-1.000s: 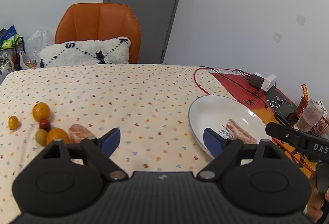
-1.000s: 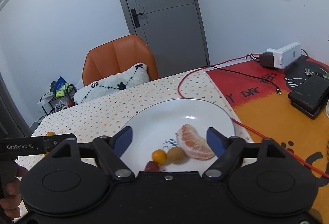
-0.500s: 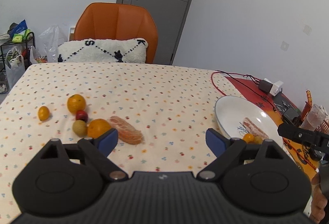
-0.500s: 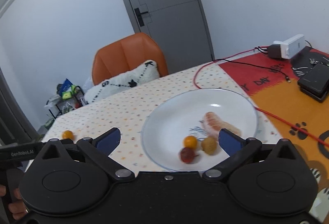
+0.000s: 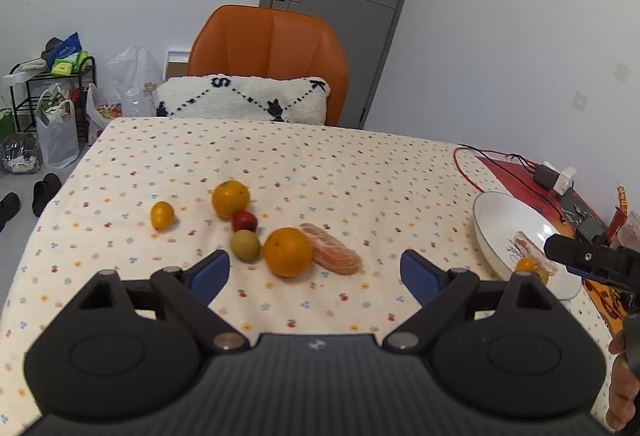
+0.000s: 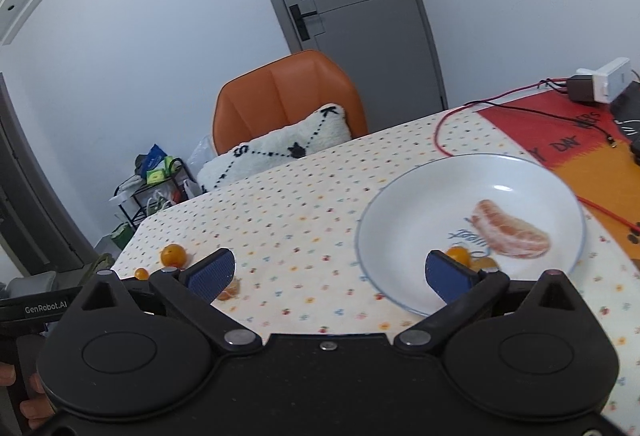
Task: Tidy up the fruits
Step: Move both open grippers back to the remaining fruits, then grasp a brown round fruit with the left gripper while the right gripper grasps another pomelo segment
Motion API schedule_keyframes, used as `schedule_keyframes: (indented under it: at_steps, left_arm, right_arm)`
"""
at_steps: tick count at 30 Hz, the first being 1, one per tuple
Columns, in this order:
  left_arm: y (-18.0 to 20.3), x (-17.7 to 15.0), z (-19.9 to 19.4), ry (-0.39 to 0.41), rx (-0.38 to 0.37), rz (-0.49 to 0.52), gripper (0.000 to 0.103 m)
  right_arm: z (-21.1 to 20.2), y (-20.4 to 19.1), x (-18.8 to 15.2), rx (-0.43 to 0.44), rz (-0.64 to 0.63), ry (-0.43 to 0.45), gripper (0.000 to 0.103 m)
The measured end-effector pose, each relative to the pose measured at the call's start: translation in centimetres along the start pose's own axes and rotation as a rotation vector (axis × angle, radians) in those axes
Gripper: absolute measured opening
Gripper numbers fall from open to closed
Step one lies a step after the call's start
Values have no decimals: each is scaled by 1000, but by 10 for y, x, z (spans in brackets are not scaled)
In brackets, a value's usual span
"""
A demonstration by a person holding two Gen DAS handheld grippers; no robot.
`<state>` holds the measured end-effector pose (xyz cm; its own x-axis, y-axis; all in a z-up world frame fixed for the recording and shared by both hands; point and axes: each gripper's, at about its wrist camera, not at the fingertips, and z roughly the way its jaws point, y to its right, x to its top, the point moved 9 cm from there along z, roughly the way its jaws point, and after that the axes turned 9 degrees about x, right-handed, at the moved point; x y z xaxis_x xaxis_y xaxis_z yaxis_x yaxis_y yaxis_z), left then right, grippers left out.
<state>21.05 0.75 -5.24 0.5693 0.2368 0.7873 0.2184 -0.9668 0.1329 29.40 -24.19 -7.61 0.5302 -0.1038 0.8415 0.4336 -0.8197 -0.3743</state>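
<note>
On the dotted tablecloth lie two oranges (image 5: 287,251) (image 5: 230,198), a peeled citrus segment (image 5: 334,254), a small red fruit (image 5: 244,221), a green-brown fruit (image 5: 245,245) and a small yellow fruit (image 5: 162,215). My left gripper (image 5: 314,272) is open and empty, just short of this cluster. A white plate (image 6: 424,192) at the right holds a peeled segment (image 6: 510,234), a small orange fruit (image 6: 458,254) and another fruit partly hidden by a finger. My right gripper (image 6: 331,273) is open and empty, at the plate's near left rim. The plate also shows in the left wrist view (image 5: 504,212).
An orange chair (image 5: 266,48) with a white cushion (image 5: 244,98) stands at the table's far edge. A red cable (image 6: 444,116), a charger (image 6: 600,78) and an orange-red mat (image 6: 592,156) lie at the right. Bags and a rack (image 5: 44,104) stand on the floor at the left.
My left gripper has swung left, from facing the plate to facing the fruit cluster. My right gripper has drawn back and left from over the plate, its jaws wider apart.
</note>
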Motion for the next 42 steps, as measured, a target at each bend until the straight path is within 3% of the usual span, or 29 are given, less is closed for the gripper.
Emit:
schedule_keyframes:
  at_steps: [15, 22, 31, 42]
  left_arm:
    - [-46, 11, 4, 42, 33, -52, 86]
    - [-61, 10, 19, 19, 47, -73, 62]
    - [-63, 6, 42, -13, 35, -76, 50]
    - [-57, 7, 77, -57, 9, -84, 36]
  right_arm:
    - [40, -41, -5, 97, -30, -35, 103]
    - [60, -59, -8, 137, -62, -75, 87]
    - [92, -76, -20, 184, -101, -156, 59]
    - [132, -84, -33, 214, -125, -252, 50]
